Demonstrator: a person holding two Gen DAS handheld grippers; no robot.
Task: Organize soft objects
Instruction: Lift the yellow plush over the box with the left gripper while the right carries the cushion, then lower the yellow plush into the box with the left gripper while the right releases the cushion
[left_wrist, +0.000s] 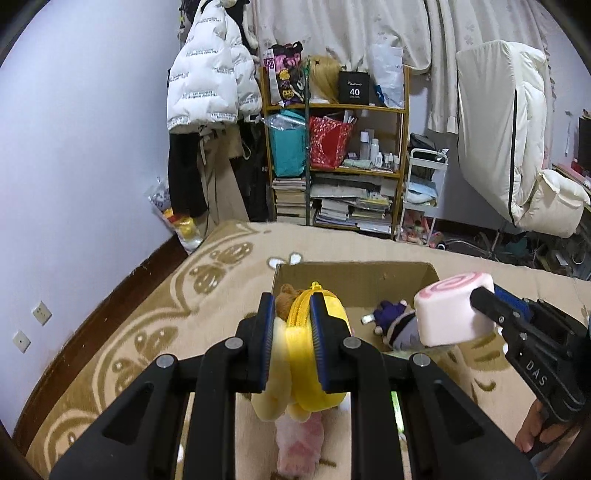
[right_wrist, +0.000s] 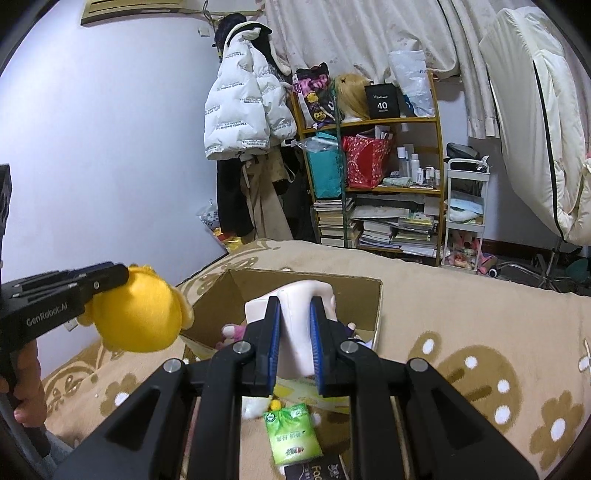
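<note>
My left fingers (left_wrist: 293, 332) pinch a yellow plush (left_wrist: 314, 354), fuzzy and zippered; my right fingers (right_wrist: 295, 332) squeeze a smooth white foam block (right_wrist: 295, 321) with a pink swirl. Both hang over the cardboard box (left_wrist: 354, 280) on the bed, where a purple doll (left_wrist: 397, 325) already lies. A green tissue pack (right_wrist: 290, 432) waits outside.

bedroom: bed (left_wrist: 229, 280), hanging jacket (left_wrist: 207, 81)

Left hand-held gripper (left_wrist: 293, 343) clamps a yellow plush pouch (left_wrist: 299, 354); right hand-held gripper (left_wrist: 476, 299) grips a pink swirl squishy (left_wrist: 452, 314) above the cardboard box (left_wrist: 354, 277)
</note>
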